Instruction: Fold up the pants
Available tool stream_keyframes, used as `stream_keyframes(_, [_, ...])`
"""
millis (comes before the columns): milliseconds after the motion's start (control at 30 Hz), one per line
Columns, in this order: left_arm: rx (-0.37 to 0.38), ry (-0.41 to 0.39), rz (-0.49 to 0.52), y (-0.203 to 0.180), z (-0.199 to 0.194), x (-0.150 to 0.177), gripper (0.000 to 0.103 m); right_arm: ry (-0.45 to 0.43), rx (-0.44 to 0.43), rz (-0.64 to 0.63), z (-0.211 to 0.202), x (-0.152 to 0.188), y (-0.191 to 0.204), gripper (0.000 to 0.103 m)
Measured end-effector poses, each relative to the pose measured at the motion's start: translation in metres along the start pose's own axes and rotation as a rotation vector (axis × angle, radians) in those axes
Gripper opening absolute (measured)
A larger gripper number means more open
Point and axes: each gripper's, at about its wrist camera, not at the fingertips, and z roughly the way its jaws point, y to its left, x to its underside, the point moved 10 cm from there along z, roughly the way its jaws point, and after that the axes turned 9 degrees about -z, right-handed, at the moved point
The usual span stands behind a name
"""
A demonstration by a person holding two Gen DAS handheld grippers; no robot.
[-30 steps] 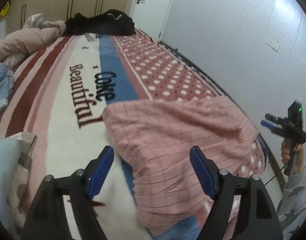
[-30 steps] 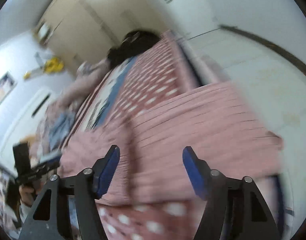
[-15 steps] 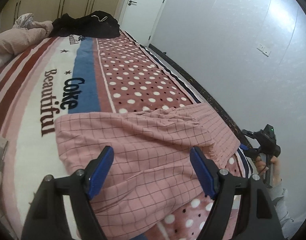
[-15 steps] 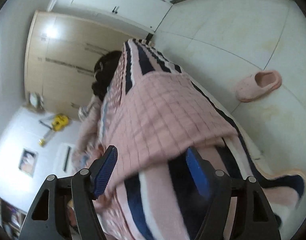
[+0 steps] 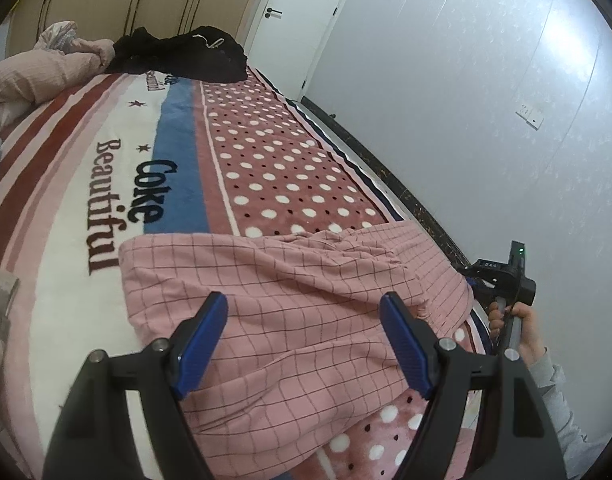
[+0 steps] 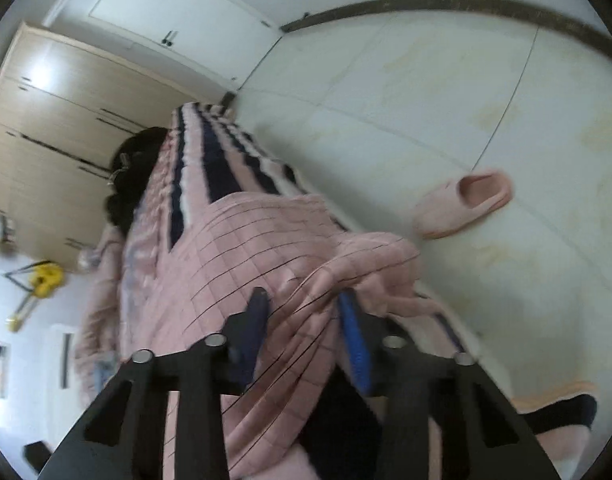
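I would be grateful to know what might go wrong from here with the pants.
1. The right gripper pinches only a bunched fold of the pants at the bed's edge; it may slip out when pulled.
2. The left gripper is open above the fabric, so nothing anchors the other end and the pants could drag or bunch.
3. Part of the pants hangs over the blanket edge and might slide towards the floor.

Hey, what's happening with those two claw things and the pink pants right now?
Left gripper open above pink checked pants. Right gripper shut on pants' edge at bedside. Nothing in the way.
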Motion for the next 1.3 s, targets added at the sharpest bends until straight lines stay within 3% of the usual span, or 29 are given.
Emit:
stream_keyframes(67, [0.003, -0.009, -0.004, 0.004, -0.004, -0.001, 0.075, -0.056, -0.069, -0.008, -0.011, -0.009, 0.014, 0.002])
stream_keyframes(133, [0.006, -0.016, -0.006, 0.007, -0.008, -0.002, 0.075, -0.101, -0.143, -0.032, -0.026, -0.018, 0.035, 0.001])
stream_keyframes(200, [0.002, -0.021, -0.002, 0.009, -0.011, -0.002, 0.075, -0.128, -0.15, -0.082, -0.039, -0.024, 0.053, 0.001])
stream_keyframes(300, [0.001, -0.023, 0.012, 0.011, -0.017, 0.0, 0.075, -0.09, -0.186, -0.102, -0.051, -0.023, 0.073, 0.001])
stream_keyframes(333, [0.001, -0.023, 0.019, 0.013, -0.019, 0.0, 0.075, -0.05, -0.212, -0.09, -0.054, -0.018, 0.074, 0.003])
stream_keyframes(367, [0.0, -0.023, 0.023, 0.013, -0.02, 0.001, 0.075, -0.022, -0.219, -0.081, -0.056, -0.015, 0.07, 0.016])
stream_keyframes(400, [0.0, -0.021, 0.027, 0.014, -0.02, 0.001, 0.075, -0.004, -0.22, -0.082, -0.058, -0.01, 0.064, 0.043])
stream_keyframes(467, [0.006, -0.016, 0.027, 0.013, -0.019, 0.003, 0.075, 0.011, -0.179, -0.097, -0.063, 0.0, 0.042, 0.059])
stream_keyframes(533, [0.017, -0.003, 0.028, 0.009, -0.015, 0.006, 0.075, 0.032, -0.149, -0.066, -0.069, 0.013, 0.014, 0.059])
stream_keyframes(667, [0.016, 0.019, 0.042, -0.005, -0.005, 0.011, 0.075, 0.123, -0.187, 0.092, -0.063, 0.04, -0.04, 0.06])
stream_keyframes(800, [0.007, 0.037, 0.052, -0.02, 0.003, 0.015, 0.075, 0.23, -0.198, 0.086, -0.043, 0.065, -0.061, 0.063])
stream_keyframes(933, [-0.004, 0.043, 0.048, -0.035, 0.014, 0.015, 0.075, 0.253, -0.311, 0.135, -0.016, 0.064, -0.054, 0.068])
stream_keyframes(1133, [0.001, 0.033, 0.053, -0.056, 0.025, 0.007, 0.075, 0.242, -0.353, 0.164, 0.003, 0.042, -0.035, 0.073])
stream_keyframes(1300, [0.007, 0.028, 0.046, -0.06, 0.031, -0.002, 0.075, 0.169, -0.437, 0.23, 0.0, 0.027, -0.029, 0.073])
